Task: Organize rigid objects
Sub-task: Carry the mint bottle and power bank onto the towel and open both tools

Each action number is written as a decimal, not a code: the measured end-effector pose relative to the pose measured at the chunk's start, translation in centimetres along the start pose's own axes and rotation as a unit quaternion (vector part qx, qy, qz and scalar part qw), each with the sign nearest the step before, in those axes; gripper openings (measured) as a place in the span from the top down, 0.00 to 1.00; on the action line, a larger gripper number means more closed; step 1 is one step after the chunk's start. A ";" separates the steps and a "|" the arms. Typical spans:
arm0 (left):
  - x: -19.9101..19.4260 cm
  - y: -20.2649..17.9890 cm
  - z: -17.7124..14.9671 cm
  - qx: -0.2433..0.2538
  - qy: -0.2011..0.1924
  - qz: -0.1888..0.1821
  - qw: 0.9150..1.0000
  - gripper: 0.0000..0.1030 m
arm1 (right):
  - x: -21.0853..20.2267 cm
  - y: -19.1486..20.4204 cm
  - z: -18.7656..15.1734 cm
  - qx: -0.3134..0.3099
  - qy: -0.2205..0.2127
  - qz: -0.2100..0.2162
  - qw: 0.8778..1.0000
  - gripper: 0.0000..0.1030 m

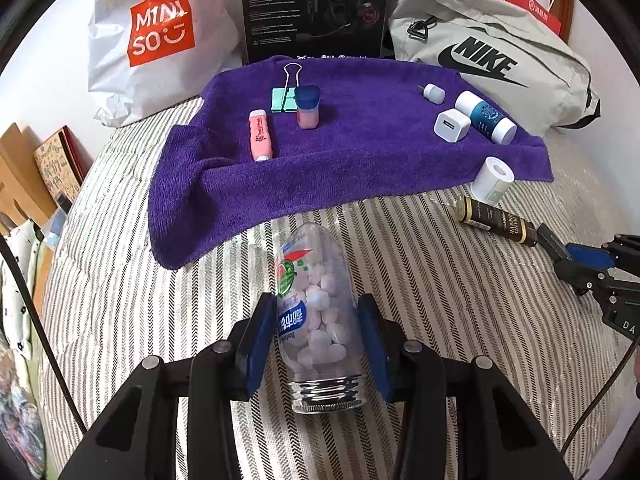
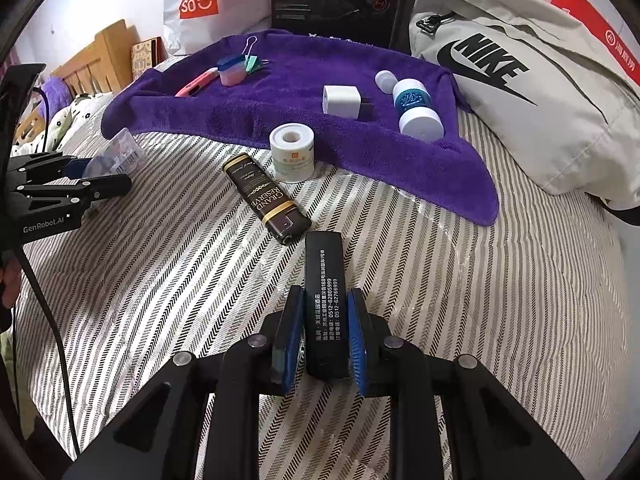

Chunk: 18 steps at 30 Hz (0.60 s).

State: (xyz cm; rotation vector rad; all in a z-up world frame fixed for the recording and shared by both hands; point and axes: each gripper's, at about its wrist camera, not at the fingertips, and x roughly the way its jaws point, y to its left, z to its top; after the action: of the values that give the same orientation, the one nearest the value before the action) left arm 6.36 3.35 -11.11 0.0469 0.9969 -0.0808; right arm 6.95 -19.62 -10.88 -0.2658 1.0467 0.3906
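Observation:
My left gripper (image 1: pixel 318 312) is shut on a clear candy bottle (image 1: pixel 316 300) of pink and white sweets, lying over the striped bedspread (image 1: pixel 440 280). In the right wrist view, my right gripper (image 2: pixel 324 308) is shut on a flat black box (image 2: pixel 324 280) with white print. On the purple towel (image 1: pixel 360 152) lie a pink marker (image 1: pixel 260 136), a green binder clip (image 1: pixel 286 98), a blue-capped pink jar (image 1: pixel 308 108), a white charger (image 1: pixel 451 125), a small white plug (image 1: pixel 434 93) and a blue-labelled white tube (image 1: pixel 486 118). A white tape roll (image 2: pixel 292 152) and a brown Grand Reserve tube (image 2: pixel 266 198) sit at the towel's near edge.
Behind the towel stand a white Miniso bag (image 1: pixel 156 36), a black headset box (image 1: pixel 316 8) and a grey Nike bag (image 1: pixel 492 60). A wooden bed frame (image 2: pixel 96 64) and books (image 1: pixel 56 164) line the left side. Striped bedspread stretches to the right of my right gripper.

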 end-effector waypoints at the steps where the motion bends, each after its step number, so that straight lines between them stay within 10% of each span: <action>1: -0.2 0.0 -0.1 0.000 0.001 -0.003 1.000 0.61 | -0.2 -0.2 0.0 0.005 0.002 0.007 1.000 0.79; 18: -2.5 -0.1 0.3 -0.002 -0.013 -0.020 1.000 0.61 | -2.1 -2.1 -0.7 0.035 -0.015 0.036 0.999 0.79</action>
State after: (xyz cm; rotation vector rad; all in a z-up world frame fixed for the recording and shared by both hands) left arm 5.26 3.39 -8.87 0.0221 0.9714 -0.1168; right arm 6.39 -22.14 -9.26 -0.1588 1.0400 0.4208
